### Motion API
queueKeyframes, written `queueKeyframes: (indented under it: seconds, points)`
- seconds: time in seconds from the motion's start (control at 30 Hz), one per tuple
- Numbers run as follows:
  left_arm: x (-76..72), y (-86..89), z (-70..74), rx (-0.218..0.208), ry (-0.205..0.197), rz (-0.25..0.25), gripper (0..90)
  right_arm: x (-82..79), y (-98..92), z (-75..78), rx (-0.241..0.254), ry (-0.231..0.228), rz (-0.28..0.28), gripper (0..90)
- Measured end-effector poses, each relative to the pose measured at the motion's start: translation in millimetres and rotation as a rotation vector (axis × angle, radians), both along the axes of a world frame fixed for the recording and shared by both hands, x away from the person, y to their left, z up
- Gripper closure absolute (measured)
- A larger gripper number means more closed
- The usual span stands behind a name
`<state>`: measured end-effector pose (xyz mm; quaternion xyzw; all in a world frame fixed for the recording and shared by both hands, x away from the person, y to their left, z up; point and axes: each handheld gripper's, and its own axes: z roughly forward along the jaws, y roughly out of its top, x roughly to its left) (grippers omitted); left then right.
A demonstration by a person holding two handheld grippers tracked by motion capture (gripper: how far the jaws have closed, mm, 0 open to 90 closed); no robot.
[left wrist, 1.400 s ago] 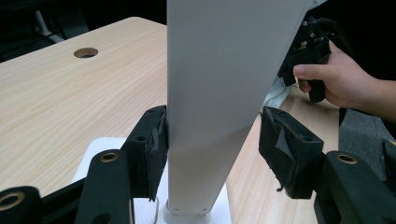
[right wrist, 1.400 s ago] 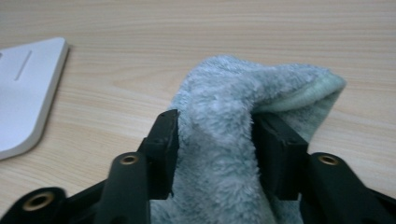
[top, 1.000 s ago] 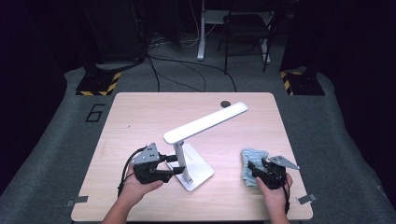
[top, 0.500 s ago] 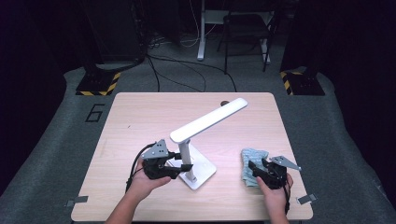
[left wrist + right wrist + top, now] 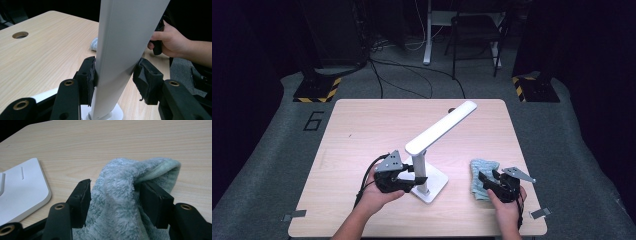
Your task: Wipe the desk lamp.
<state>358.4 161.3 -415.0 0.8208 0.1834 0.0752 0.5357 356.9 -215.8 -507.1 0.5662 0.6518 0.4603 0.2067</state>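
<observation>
A white desk lamp stands near the table's front, with a flat base [image 5: 437, 184], an upright post [image 5: 419, 165] and a long head [image 5: 442, 127] slanting up to the back right. My left gripper [image 5: 418, 180] reaches in from the left. Its jaws have just been closing, and both pads now press on the lamp's post [image 5: 125, 37]. My left gripper [image 5: 115, 72] grips it low down, just above the base. At the front right, my right gripper [image 5: 485, 181] is shut on a bunched grey-green cloth [image 5: 482, 167]. The cloth [image 5: 117, 182] bulges up between its pads.
The light wooden table [image 5: 362, 130] has a round cable hole [image 5: 20, 34] near its far edge. The lamp's base [image 5: 22, 187] lies just left of the cloth. The right hand [image 5: 170, 42] shows behind the post. Beyond the table are cables, a chair and striped floor blocks.
My left gripper has moved right from beside the lamp and its jaws now clasp the post. The lamp has shifted slightly. The right gripper and cloth have stayed in place.
</observation>
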Motion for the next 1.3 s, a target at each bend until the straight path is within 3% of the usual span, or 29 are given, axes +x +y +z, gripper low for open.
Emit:
queueKeyframes:
  seconds: [0.1,0.3,0.43,0.57,0.63,0.87,1.17,1.23,1.3]
  points:
    - [-3.2,-1.5,0.3,0.002,0.008,-0.043,54.2,0.2,-0.3,-0.2,0.006,0.001,-0.003,42.5]
    - [-5.6,-9.0,0.8,-0.002,0.001,-0.082,55.3,0.3,-0.1,-0.3,0.011,0.003,-0.003,42.4]
    - [-9.1,-13.3,0.8,0.006,0.000,-0.122,60.1,0.6,-0.8,-1.1,0.013,0.008,-0.003,42.4]
    - [-12.3,-17.4,0.7,0.014,-0.006,-0.104,62.7,1.2,-1.4,-1.5,0.019,0.007,-0.003,42.4]
    - [-13.6,-19.4,1.4,0.035,-0.038,-0.091,65.2,1.2,-1.6,-1.6,0.023,0.010,-0.002,42.4]
    - [-14.3,-18.6,2.3,0.057,-0.053,-0.029,74.0,1.7,-4.0,-2.8,0.043,0.023,-0.014,42.4]
    - [-13.3,-10.8,2.3,0.045,-0.040,0.015,79.4,2.4,-4.4,-4.2,0.053,0.030,-0.018,42.4]
    - [-12.4,-10.0,1.9,0.035,-0.043,0.026,87.4,2.3,-4.3,-4.5,0.054,0.035,-0.019,42.4]
    - [-9.9,-10.5,1.6,0.024,-0.031,0.042,88.1,2.4,-4.3,-4.7,0.056,0.035,-0.019,42.4]
